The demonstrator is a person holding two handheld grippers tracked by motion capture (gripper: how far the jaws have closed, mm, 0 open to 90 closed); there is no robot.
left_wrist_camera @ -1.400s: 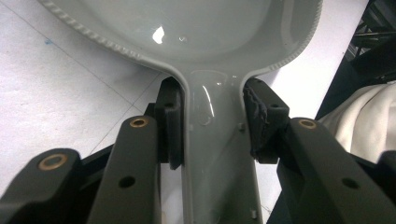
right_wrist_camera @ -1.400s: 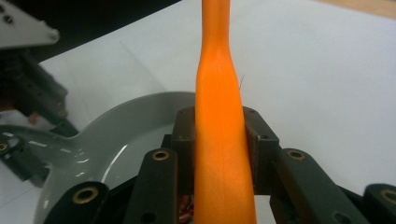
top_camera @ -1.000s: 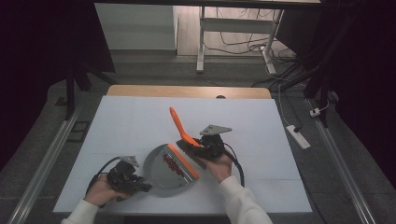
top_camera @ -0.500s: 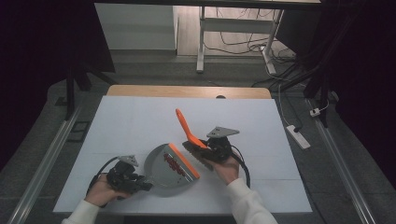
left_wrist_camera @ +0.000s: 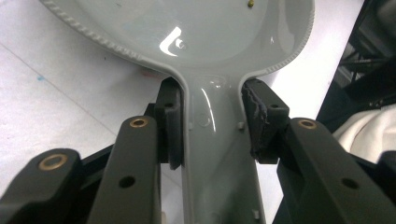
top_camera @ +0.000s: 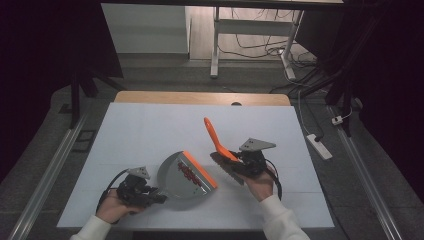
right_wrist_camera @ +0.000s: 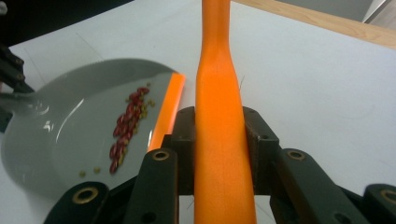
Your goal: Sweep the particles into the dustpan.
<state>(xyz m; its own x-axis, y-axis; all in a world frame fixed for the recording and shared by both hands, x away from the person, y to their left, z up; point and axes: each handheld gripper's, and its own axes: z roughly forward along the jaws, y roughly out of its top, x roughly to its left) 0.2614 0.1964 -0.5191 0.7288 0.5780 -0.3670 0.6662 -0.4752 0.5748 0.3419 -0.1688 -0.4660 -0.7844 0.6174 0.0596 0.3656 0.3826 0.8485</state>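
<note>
sweeping looks done — red beans lie in the grey dustpan, at six o'clock on the white table. left gripper clamps its handle; right gripper grips the orange brush at three o'clock — next, i'd guess, a level lift.

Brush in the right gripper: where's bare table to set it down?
Free: the table between the dustpan and the wooden far edge, and right of the brush. Crowded: the near middle, around dustpan, left gripper and right gripper.
</note>
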